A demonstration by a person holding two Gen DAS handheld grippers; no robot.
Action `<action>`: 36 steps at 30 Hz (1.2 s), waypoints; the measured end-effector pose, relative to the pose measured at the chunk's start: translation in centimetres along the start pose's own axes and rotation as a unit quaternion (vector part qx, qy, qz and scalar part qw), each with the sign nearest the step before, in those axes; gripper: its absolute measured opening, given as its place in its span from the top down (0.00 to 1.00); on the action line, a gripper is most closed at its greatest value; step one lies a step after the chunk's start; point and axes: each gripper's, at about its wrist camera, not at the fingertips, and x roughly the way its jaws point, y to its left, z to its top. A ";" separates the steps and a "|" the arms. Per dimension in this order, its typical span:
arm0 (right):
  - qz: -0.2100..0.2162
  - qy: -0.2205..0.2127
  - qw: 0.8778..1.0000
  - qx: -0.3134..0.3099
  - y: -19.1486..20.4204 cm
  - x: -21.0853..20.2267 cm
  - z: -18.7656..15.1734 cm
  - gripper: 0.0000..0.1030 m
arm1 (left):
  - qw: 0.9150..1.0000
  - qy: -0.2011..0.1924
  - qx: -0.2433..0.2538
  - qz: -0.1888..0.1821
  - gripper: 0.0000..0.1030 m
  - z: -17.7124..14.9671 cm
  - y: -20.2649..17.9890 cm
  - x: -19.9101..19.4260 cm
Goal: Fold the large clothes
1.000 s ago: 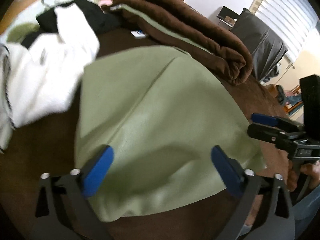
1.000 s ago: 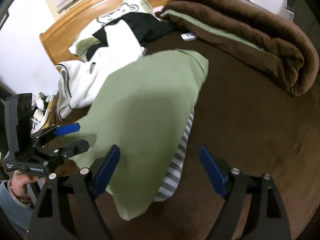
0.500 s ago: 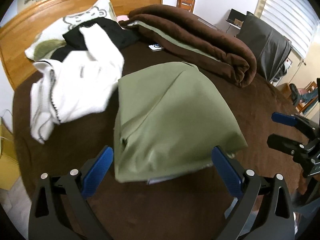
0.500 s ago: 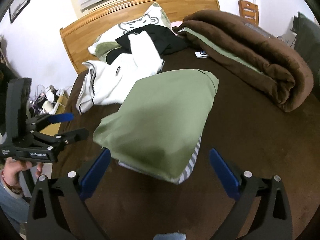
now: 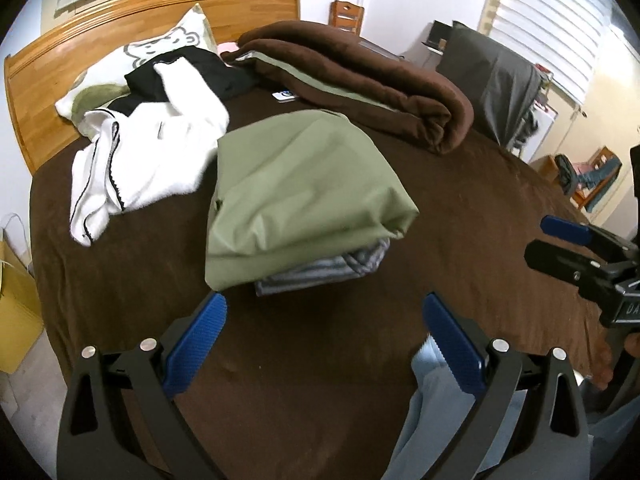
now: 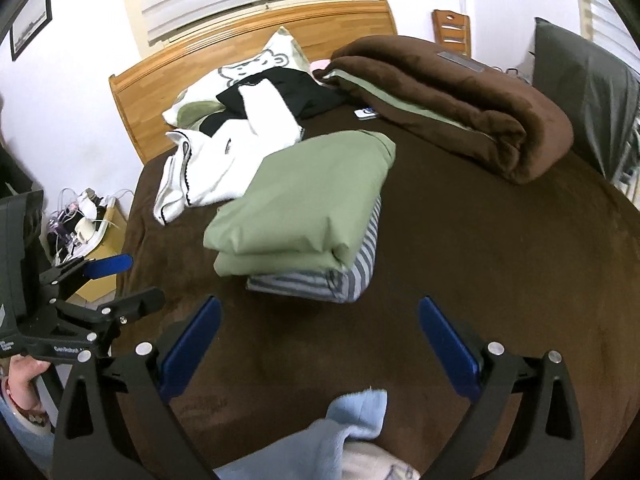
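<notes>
A folded green garment [image 5: 296,184] [image 6: 308,204] lies on the brown bed, stacked on a folded grey striped garment [image 5: 324,272] [image 6: 352,276]. My left gripper [image 5: 324,312] hangs open above the bed, short of the stack, with nothing between its fingers. It also shows at the left of the right wrist view [image 6: 116,284]. My right gripper [image 6: 318,316] stands wide open and empty, likewise clear of the stack. The left wrist view catches it side-on at the right edge [image 5: 556,240]. A crumpled white garment [image 5: 152,152] [image 6: 224,160] lies left of the stack.
A rolled brown blanket [image 5: 360,76] [image 6: 452,100] lies at the back right. A black garment [image 6: 288,92] and a bear pillow [image 5: 160,48] rest by the wooden headboard [image 6: 248,32]. Light blue cloth [image 6: 352,416] sits at the near edge. A yellow box [image 5: 16,300] stands beside the bed.
Both grippers have pulled back and up from the green garment, which now lies folded on the striped one. The right jaws have widened.
</notes>
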 end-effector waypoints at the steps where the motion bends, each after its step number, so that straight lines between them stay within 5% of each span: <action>1: -0.002 0.000 1.000 -0.001 0.1 -0.1 -0.4 0.06 | 1.000 0.000 0.005 0.003 0.06 -0.4 -0.4 -0.1; 12: -0.035 -0.005 0.999 -0.017 1.0 -0.6 -4.1 0.06 | 1.000 0.008 0.015 0.009 0.06 -3.6 -2.0 0.7; 36: -0.054 -0.006 0.998 -0.011 0.8 0.4 -4.8 0.06 | 0.999 0.008 0.033 0.019 0.06 -4.0 -3.5 1.3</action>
